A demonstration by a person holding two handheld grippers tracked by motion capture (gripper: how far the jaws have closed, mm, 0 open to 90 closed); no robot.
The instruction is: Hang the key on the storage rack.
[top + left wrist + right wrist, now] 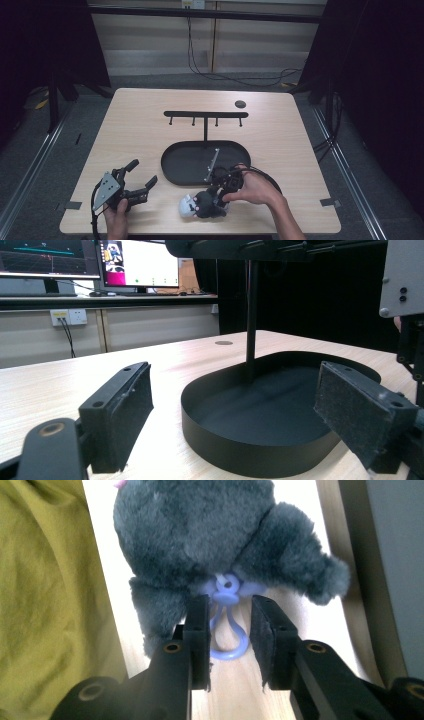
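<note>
Your right gripper [229, 630] has its fingers nearly closed astride the toy's [200, 535] purple clip [228, 630] at the desk's [150, 105] near edge, seemingly not yet pinching; close off-centre and the clip slips; your left gripper [235, 410] gapes empty beside the tray [260, 450].

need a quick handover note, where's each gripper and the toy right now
Left tongs: open, holding nothing, resting near the table's front left corner, aimed toward the black tray.
Right tongs: jaws partly open around the purple loop on the grey plush toy, not clamped on it as far as I can tell.
Toy lies at the front edge, in front of the tray. The hook rack rising from the tray has nothing hanging on it.
Done: right tongs lined up on the loop.
Left, probably: close on the loop, lift, hang the toy on a hook.
</note>
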